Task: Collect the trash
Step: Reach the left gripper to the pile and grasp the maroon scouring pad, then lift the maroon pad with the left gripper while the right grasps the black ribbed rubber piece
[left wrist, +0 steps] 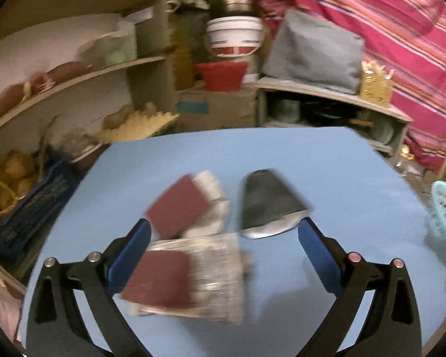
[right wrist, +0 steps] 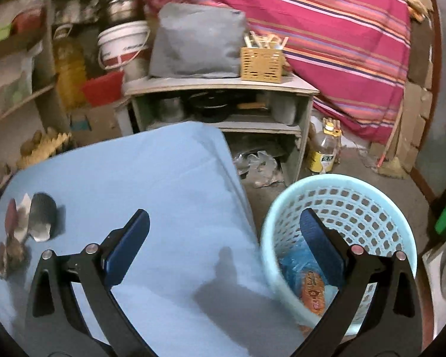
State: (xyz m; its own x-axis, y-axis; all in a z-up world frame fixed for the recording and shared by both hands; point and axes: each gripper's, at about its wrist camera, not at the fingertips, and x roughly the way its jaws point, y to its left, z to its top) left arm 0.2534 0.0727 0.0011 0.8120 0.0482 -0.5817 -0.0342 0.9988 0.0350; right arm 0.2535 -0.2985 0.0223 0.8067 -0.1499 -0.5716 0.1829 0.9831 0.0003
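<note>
Three pieces of trash lie on the blue table: a maroon and white wrapper nearest me, a second maroon and white wrapper behind it, and a dark grey foil pouch to their right. My left gripper is open, low over the table, its fingers either side of the near wrapper. The trash shows small at the far left of the right wrist view. My right gripper is open and empty, straddling the table edge and a light blue basket that holds a blue and orange wrapper.
Shelves with potatoes stand left of the table. A low shelf unit with a grey bag, a white bucket and a red tub stand behind. A striped pink cloth hangs at the right. A bottle stands on the floor.
</note>
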